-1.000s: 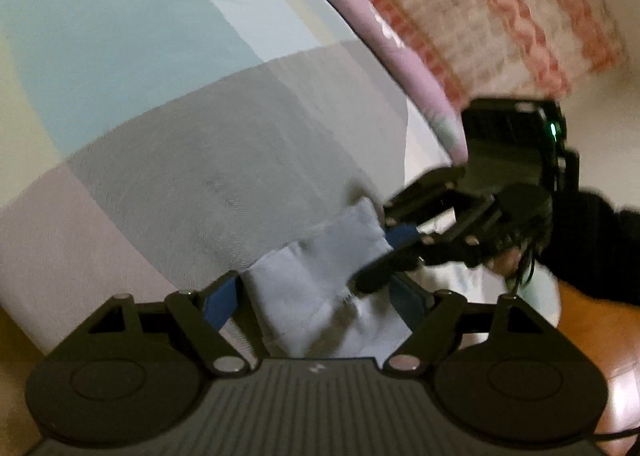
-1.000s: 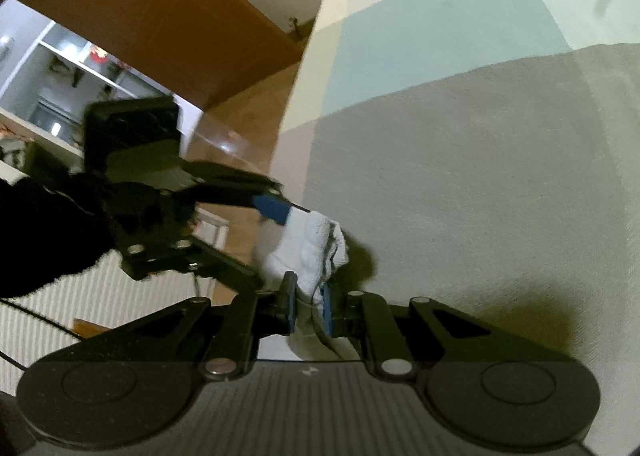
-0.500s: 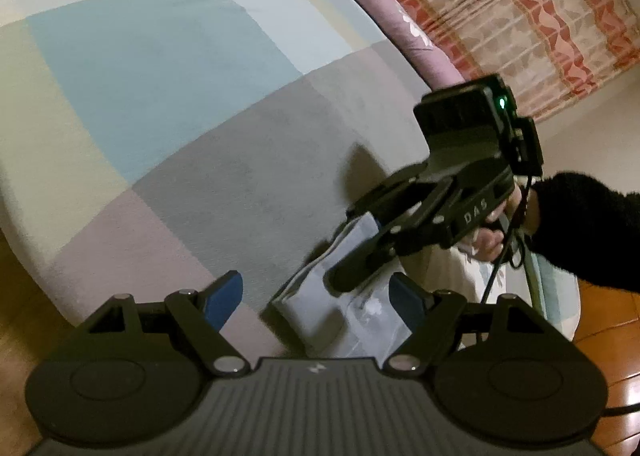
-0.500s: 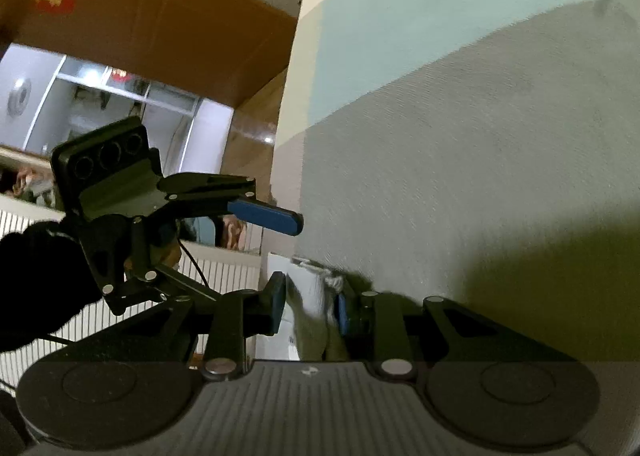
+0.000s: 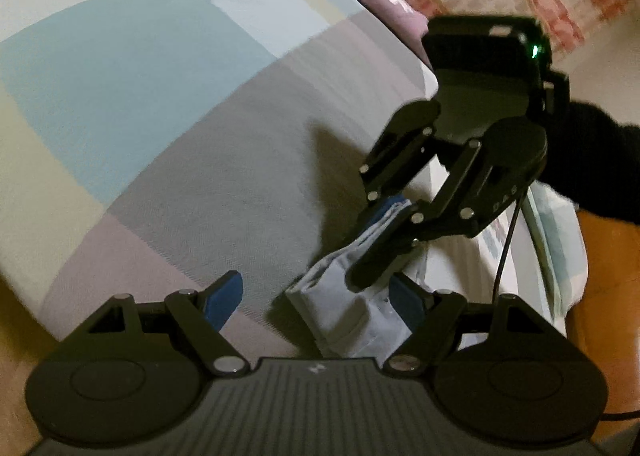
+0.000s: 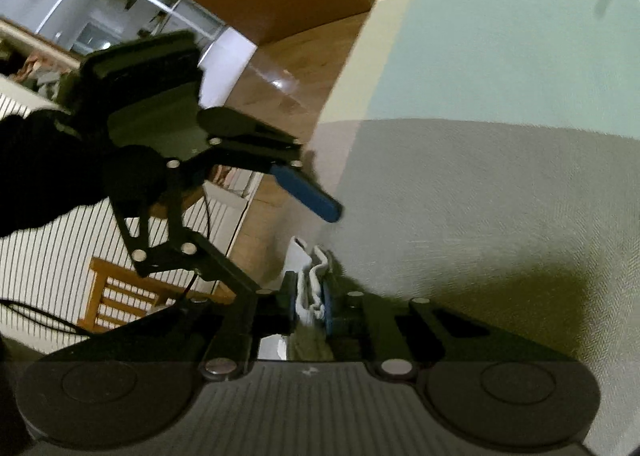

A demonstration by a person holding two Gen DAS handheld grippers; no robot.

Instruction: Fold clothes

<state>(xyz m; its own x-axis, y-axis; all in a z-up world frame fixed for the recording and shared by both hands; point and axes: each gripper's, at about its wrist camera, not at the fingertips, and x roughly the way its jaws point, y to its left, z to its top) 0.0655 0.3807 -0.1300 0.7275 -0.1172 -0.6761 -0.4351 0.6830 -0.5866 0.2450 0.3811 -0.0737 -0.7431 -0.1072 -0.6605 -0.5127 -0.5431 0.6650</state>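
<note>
right gripper (image 6: 310, 302) jaws just closed, pinching cloth (image 6: 314, 288)

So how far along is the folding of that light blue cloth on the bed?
Early. The light blue cloth is still bunched at the edge of the bed, with no neat fold visible. In hand: the right gripper has just closed on its edge; the left gripper stands open around it, not gripping. Left: spreading it flat and folding.

The folded pale-blue cloth garment (image 5: 352, 296) lies on the checked bedsheet (image 5: 200, 176) between the left gripper's (image 5: 316, 292) fingers, the right gripper (image 5: 380, 232) just ahead
</note>
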